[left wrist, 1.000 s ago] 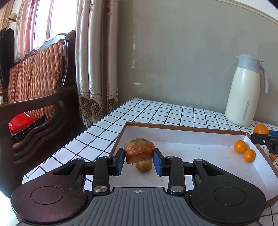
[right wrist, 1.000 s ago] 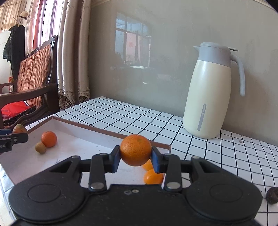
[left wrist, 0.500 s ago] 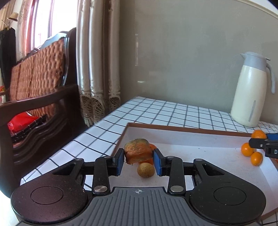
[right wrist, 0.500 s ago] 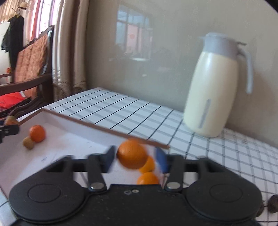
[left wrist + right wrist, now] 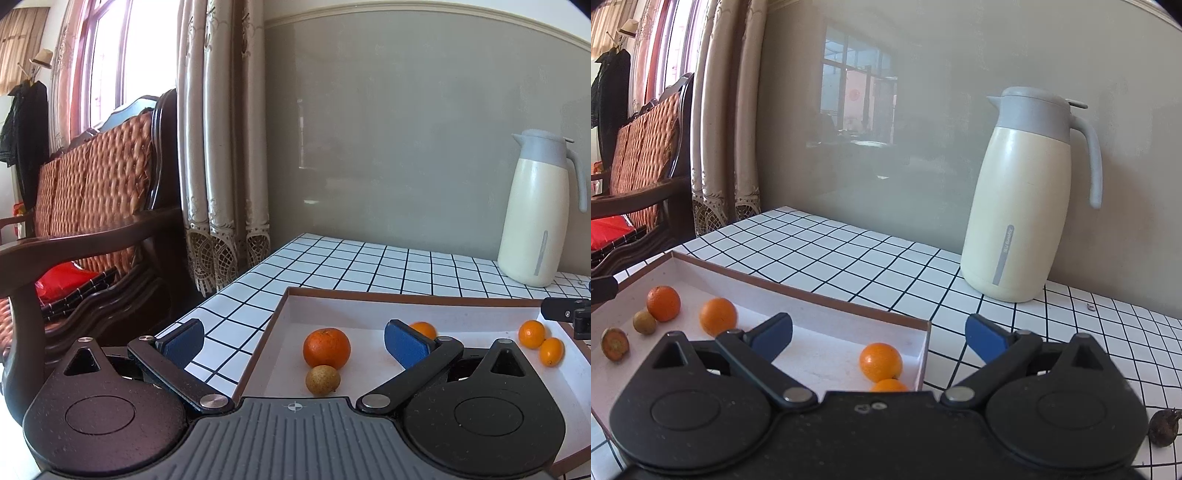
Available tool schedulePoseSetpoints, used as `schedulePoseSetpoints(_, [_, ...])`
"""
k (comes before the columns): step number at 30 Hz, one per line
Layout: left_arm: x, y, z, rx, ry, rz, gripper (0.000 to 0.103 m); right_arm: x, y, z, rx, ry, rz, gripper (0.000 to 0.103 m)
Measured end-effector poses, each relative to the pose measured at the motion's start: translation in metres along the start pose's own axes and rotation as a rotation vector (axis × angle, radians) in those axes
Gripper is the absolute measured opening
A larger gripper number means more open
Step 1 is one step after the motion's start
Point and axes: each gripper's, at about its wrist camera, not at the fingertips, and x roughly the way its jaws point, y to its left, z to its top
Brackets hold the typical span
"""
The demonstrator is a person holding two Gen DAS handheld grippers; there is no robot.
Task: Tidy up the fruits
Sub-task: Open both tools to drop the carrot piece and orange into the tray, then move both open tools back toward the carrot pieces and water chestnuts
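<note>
- Both claws are at the drop-off step of sorting fruit into the shallow box [image 5: 417, 300], which sits on the tiled counter [image 5: 332, 258].
- The left claw [image 5: 293, 341] has its jaws opening, spread very wide, with nothing pressed between them. An orange [image 5: 326, 348] and a small brownish fruit [image 5: 322, 379] lie on the box floor at lower centre of the left view, in the gap but clear of both pads.
- The right claw [image 5: 879, 338] also has its jaws opening and grips nothing. One orange [image 5: 881, 361] lies in the near right corner of the box, with a second orange [image 5: 889, 385] just below it, half cut off by the claw's body.
- In the right view, three more fruits sit at the left end of the box, plus an orange [image 5: 718, 316] nearer the middle that looks slightly blurred.
- A dark, shrivelled fruit [image 5: 1162, 427] lies on the counter outside the box, at the lower right edge of the right view. I judge this is the likely next pick: the right claw would need to swing right and lower over it.
- What the dark fruit is I cannot tell.
- A jug [image 5: 1027, 195] stands behind the box on the right and must be avoided.
</note>
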Motion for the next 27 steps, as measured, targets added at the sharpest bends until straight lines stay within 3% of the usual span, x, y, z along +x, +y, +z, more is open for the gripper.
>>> schedulePoseSetpoints(27, [-0.015, -0.011, 0.001, 0.022, -0.006, -0.029, 0.103, -0.021, 0.003, -0.005, -0.019, -0.002, 0.045, 0.097])
